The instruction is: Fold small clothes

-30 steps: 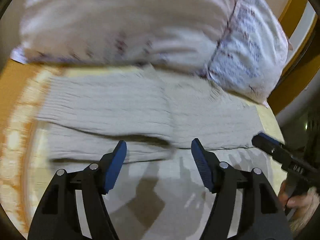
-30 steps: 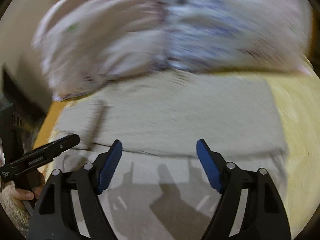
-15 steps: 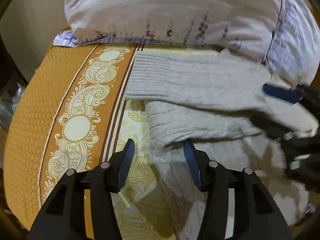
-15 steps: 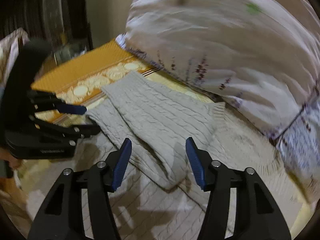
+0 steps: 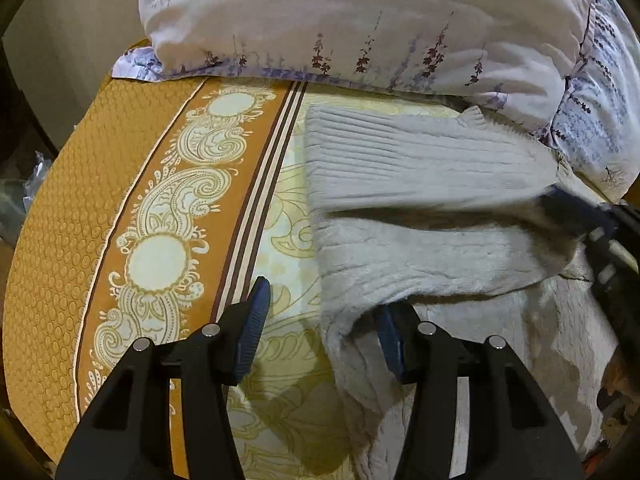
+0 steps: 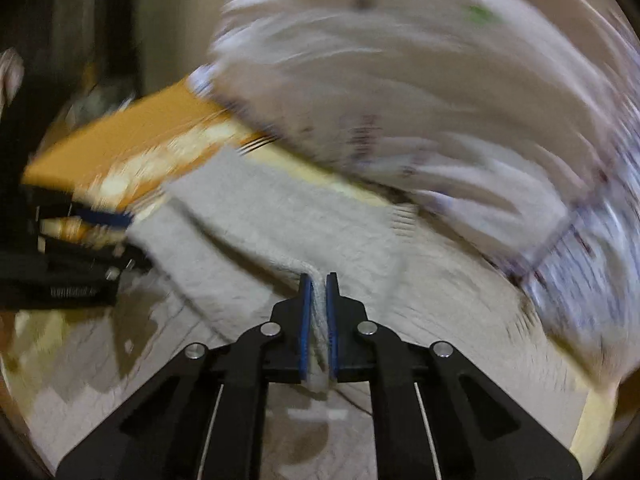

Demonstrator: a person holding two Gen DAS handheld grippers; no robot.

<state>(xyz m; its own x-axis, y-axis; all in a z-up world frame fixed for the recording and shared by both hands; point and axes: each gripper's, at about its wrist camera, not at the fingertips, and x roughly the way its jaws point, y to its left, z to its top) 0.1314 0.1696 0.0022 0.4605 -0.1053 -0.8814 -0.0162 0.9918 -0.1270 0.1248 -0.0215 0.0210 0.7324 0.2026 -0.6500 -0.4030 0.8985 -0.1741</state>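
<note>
A light grey cable-knit sweater (image 5: 420,208) lies on the bed, its sleeves folded across the body; it also shows in the right wrist view (image 6: 280,220). My left gripper (image 5: 320,320) is open at the sweater's left edge: the right finger sits under a fold of knit, the left finger over the bedspread. My right gripper (image 6: 319,292) is shut on a pinched fold of the sweater. The right gripper also shows blurred at the right edge of the left wrist view (image 5: 600,232). The left gripper shows blurred in the right wrist view (image 6: 80,256).
An orange and cream patterned bedspread (image 5: 132,220) covers the bed. A large white floral pillow (image 5: 380,28) lies right behind the sweater, also in the right wrist view (image 6: 420,92). The bed's edge drops off at the left (image 5: 24,200).
My right gripper has closed on a fold of the sweater. My left gripper has moved in to the sweater's left edge, its right finger now under the knit. The right view is motion-blurred.
</note>
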